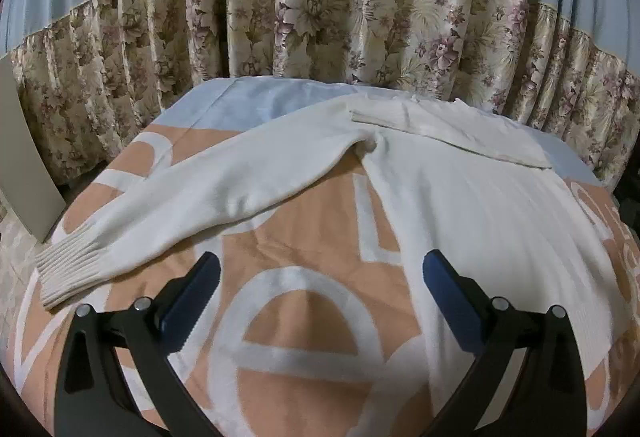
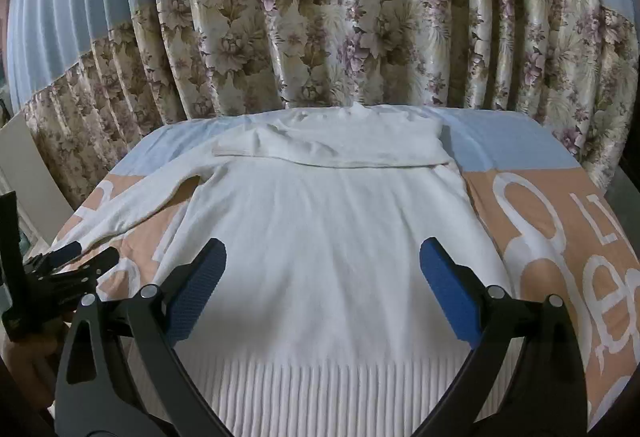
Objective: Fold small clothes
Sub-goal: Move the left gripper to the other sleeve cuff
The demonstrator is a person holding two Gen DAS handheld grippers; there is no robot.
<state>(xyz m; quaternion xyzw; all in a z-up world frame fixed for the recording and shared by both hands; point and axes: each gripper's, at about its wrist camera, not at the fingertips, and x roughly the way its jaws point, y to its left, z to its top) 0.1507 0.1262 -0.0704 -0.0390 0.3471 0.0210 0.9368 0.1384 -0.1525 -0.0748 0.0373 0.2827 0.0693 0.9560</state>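
A white knit sweater (image 2: 332,221) lies flat on a cloth-covered table (image 2: 560,237), its ribbed hem (image 2: 328,385) nearest me. One sleeve (image 2: 332,149) is folded across the chest just below the collar. The other sleeve (image 1: 200,205) stretches out to the left and ends in a ribbed cuff (image 1: 68,269). My left gripper (image 1: 320,277) is open above the bare cloth between that sleeve and the body's side edge, holding nothing. My right gripper (image 2: 322,261) hovers open over the lower body of the sweater, pads apart and empty. In the right wrist view the left gripper (image 2: 93,252) shows at the far left.
The table cloth (image 1: 304,317) is orange with large white letters and a pale blue band at the far end. A floral and blue curtain (image 1: 320,17) hangs close behind the table. A pale board (image 1: 24,153) leans at the left edge. A hand (image 2: 24,357) holds the left gripper.
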